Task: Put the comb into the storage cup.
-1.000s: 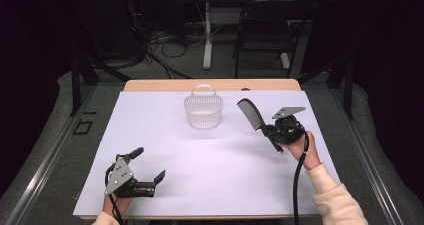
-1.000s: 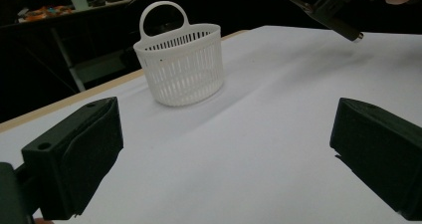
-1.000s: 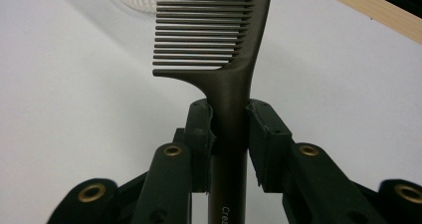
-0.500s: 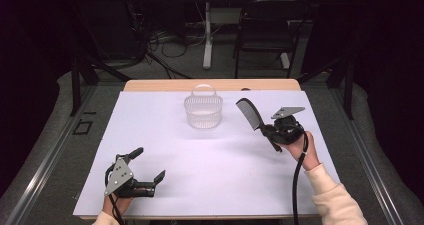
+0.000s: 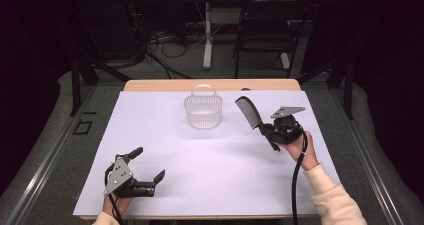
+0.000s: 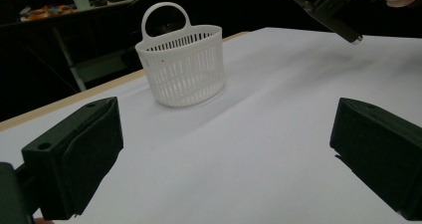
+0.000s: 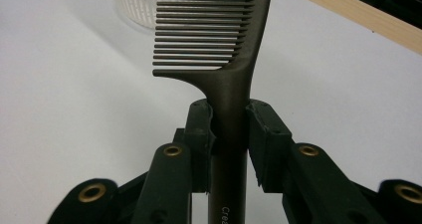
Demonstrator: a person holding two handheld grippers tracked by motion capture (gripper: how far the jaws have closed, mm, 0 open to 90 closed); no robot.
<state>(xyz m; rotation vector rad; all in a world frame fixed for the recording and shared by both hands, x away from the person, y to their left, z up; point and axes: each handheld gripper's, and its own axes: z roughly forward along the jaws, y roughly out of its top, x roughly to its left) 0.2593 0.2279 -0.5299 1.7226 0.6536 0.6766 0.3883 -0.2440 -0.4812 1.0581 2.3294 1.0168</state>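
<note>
**Already gripped: comb held by its handle, basket ahead of the tool**

Clearly the right tool (image 5: 270, 131) has its jaws closed on the handle of a dark comb (image 5: 248, 111), just below where the toothed head begins. In the right gripper view the comb (image 7: 226, 40) rises straight out from between the jaws, teeth pointing to that tool's left, with the rest of the handle running back under the tool. A white slotted basket (image 5: 203, 110) stands on the bench (image 5: 210, 175) beyond the comb's tip and a little to the tool's left, near but not touching.

The left tool (image 5: 145, 171) sits low over the bench with its jaws wide apart and nothing between them; the basket (image 6: 181, 67) lies well ahead of it.

By my judgement the comb is light, stiff and smooth, so it could twist or slide in a loose grip. The thick handle neck, where it is held now, seems the right place; the thin teeth look too fine to clamp. The basket appears light and easily tipped, its looped handle or rim being the likely hold.
</note>
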